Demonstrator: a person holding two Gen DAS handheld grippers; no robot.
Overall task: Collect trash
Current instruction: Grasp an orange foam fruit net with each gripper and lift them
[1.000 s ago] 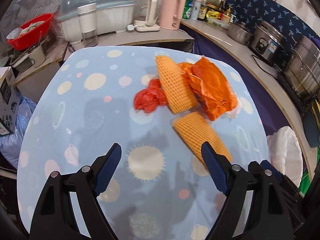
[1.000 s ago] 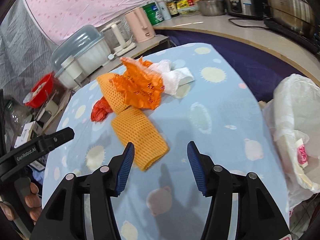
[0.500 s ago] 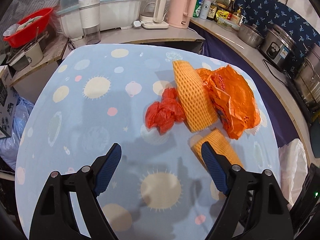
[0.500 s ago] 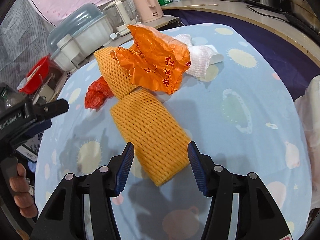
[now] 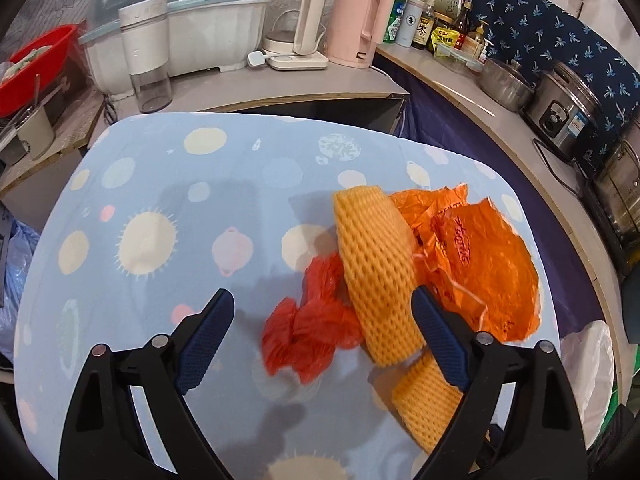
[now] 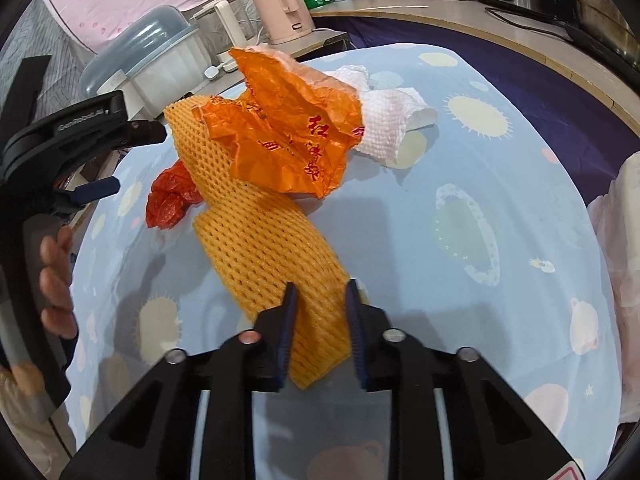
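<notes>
Your right gripper (image 6: pixel 319 326) has just closed on the near foam net (image 6: pixel 276 256), pinching its end, while your left gripper (image 5: pixel 320 340) – spread wide and opening – straddles the red bag (image 5: pixel 310 334) and second net (image 5: pixel 376 276), bare worktop (image 5: pixel 152 208) to its left.

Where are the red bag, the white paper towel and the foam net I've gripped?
red bag (image 5: pixel 308 332): left wrist view, crumpled middle.
white paper towel (image 6: pixel 390 120): right wrist view, dimpled top face.
foam net (image 6: pixel 276 256): right wrist view, mesh ahead of the pads.
</notes>
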